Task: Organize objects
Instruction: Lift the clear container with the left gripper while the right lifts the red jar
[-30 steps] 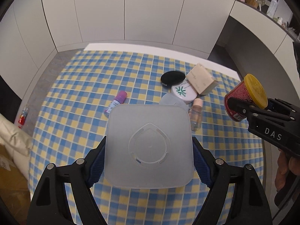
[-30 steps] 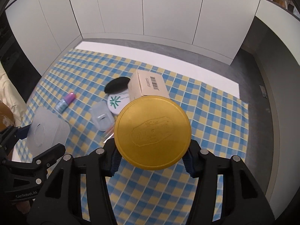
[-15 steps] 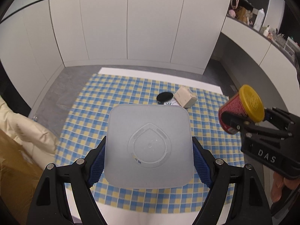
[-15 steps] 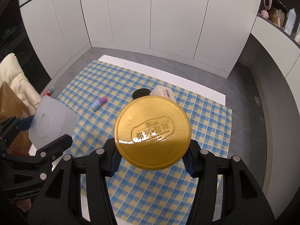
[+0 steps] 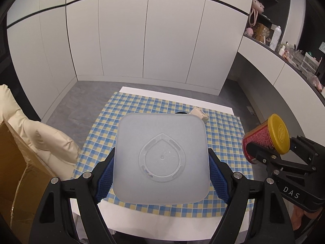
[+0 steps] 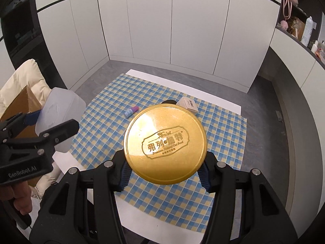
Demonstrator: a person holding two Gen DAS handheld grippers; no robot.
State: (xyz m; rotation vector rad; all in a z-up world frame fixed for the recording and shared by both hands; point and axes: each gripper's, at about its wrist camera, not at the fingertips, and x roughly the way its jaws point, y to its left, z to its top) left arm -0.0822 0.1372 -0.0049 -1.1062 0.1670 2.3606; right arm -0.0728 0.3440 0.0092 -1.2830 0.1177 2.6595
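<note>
My left gripper (image 5: 161, 170) is shut on a frosted square plastic container (image 5: 161, 158), held high above the table with its underside facing the camera. My right gripper (image 6: 164, 170) is shut on a red can with a gold lid (image 6: 165, 149); that can (image 5: 266, 139) also shows at the right of the left wrist view. The frosted container (image 6: 61, 111) appears at the left of the right wrist view. Far below on the blue and yellow checked cloth (image 6: 223, 134) lie a purple-capped tube (image 6: 132, 111), a beige box (image 6: 189, 104) and a black round item (image 6: 169, 101), partly hidden.
The table (image 5: 178, 221) stands on a grey floor before white cabinet doors (image 5: 146, 36). A cream cushion (image 5: 38, 138) and a brown cardboard box (image 5: 14, 168) sit at the left. Shelves with bottles (image 6: 307, 30) run along the right wall.
Both grippers have risen and drawn back from the table with their loads. The table and the items on it look smaller and farther, and more of the room shows.
</note>
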